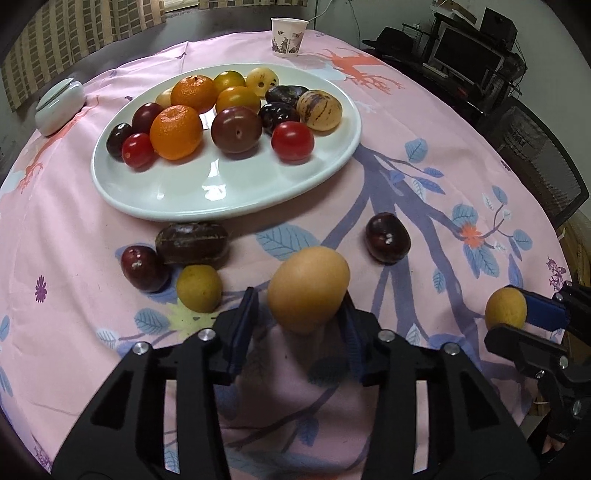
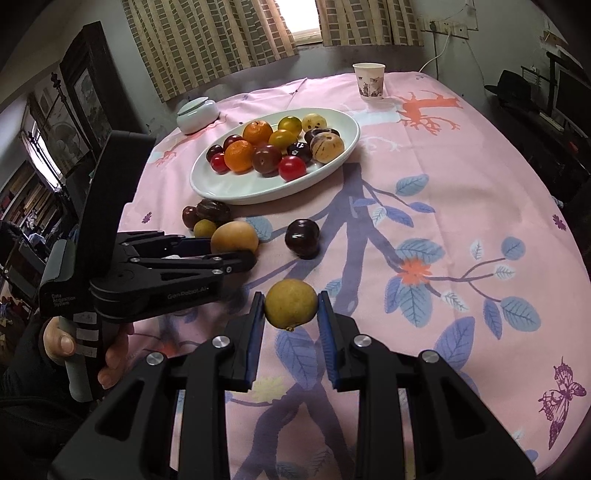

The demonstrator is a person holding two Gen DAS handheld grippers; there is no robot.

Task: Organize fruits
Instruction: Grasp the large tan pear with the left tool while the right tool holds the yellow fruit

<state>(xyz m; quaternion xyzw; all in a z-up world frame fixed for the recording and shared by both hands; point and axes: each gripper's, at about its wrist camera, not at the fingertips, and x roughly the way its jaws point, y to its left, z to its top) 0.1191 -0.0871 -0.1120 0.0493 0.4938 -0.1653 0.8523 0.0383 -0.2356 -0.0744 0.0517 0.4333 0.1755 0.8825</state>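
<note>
Closing on the tan oval fruit [image 1: 308, 290] near the table's near edge, the left claw [image 1: 301, 314] should seat both pads squarely before lifting toward the plate [image 1: 221, 192], while the right claw [image 2: 291, 304] grips a yellow fruit [image 2: 290, 303]

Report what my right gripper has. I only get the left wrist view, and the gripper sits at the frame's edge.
Observer: The right gripper has both blue pads pressed on a yellow-green fruit, one on each side.
Operator: Say what carries the left gripper.
Observer: A bare hand wraps the grey handle under the left gripper.
Operator: Trace the white cable behind the paper cup.
Observer: From behind the paper cup, the white cable climbs to a wall socket.
</note>
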